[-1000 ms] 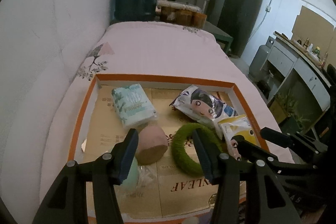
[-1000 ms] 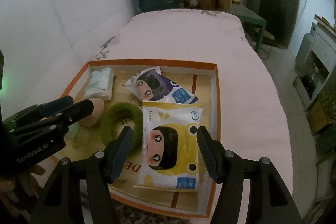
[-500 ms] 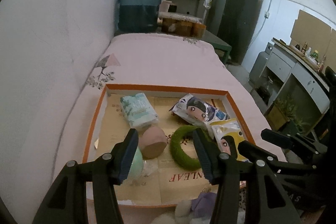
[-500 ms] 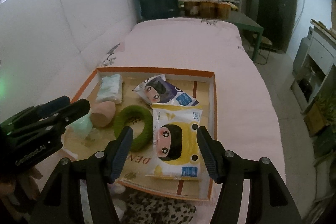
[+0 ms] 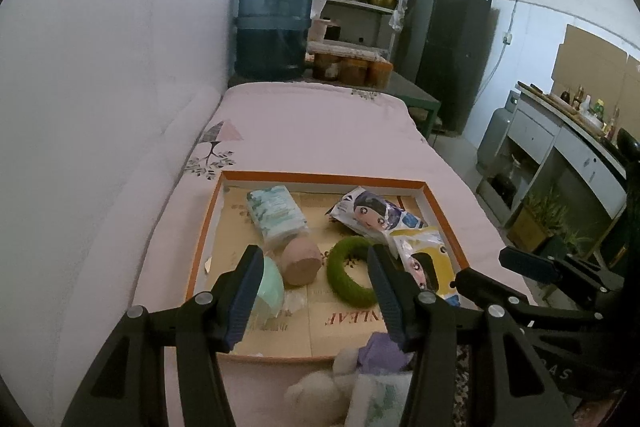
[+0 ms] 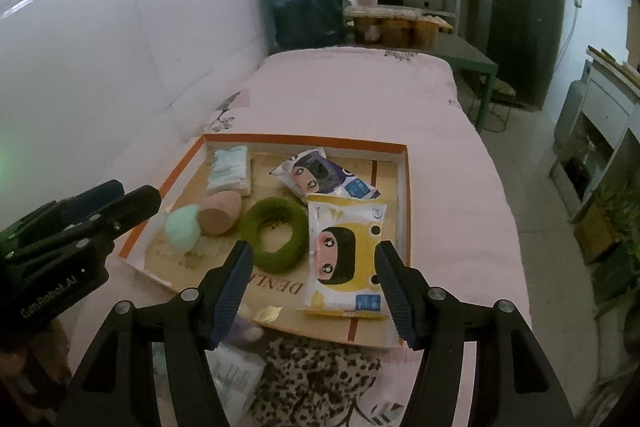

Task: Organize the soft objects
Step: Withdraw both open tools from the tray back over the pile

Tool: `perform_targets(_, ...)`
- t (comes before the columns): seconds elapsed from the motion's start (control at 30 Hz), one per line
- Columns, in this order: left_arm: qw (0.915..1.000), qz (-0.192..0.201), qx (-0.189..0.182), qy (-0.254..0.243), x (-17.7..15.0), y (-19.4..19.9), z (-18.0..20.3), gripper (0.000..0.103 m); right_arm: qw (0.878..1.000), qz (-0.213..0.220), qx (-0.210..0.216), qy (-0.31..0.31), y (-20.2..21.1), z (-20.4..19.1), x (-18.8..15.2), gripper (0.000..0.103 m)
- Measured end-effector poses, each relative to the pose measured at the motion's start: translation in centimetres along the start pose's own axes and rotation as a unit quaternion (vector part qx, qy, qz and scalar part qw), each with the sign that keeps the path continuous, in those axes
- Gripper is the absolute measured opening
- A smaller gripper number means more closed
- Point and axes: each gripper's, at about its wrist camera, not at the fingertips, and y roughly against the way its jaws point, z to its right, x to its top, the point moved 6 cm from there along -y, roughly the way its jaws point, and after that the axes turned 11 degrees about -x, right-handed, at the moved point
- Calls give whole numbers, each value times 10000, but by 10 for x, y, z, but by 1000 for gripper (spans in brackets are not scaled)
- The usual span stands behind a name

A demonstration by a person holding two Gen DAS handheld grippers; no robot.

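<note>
Left tongs (image 5: 312, 291): the jaws stand wide apart and hold nothing; they hang above the near part of the tray.
Right tongs (image 6: 312, 287): also wide open and empty, above the near right part of the tray.
Loose pile near the tray: a leopard-print cloth (image 6: 316, 375), a white plush toy (image 5: 320, 393), a purple soft piece (image 5: 380, 351) and a small tissue pack (image 6: 236, 371) lie on the bed (image 6: 360, 95), under and just behind both tongs, outside the tray.
Risk at the pile: I judge that these things are soft and lie one over another, so a closing grip can take two at once, or only a fold of cloth that slips out.
Tray (image 6: 404, 187): a shallow box lid with orange rim, on the bed in front of the tongs.
Things in the tray: mint green sponge (image 6: 182, 227) and tan sponge (image 6: 220, 213) at the left, touching; green ring (image 6: 274, 235) in the middle; yellow wipes pack (image 6: 344, 259) at the right, seen between the right jaws but below them; purple wipes pack (image 6: 324, 177) and pale tissue pack (image 6: 230, 169) farther away.
Risk in the tray: free floor is little, so a new thing dropped there can land on the ring or push a sponge over the low rim.
Risk from the bed: the soft cover can let the light tray tilt if a tong presses its edge.
</note>
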Motion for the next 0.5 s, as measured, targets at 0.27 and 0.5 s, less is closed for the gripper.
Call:
perform_targets(0.27,9999,117,33,-59,-4,22,3,54,10000,93,-8,33,22,-5,-5,65)
perform_targets(0.5,9997,243,59,-33,-10,45,3,54,9998,175,33,56,44,-9,-11,65)
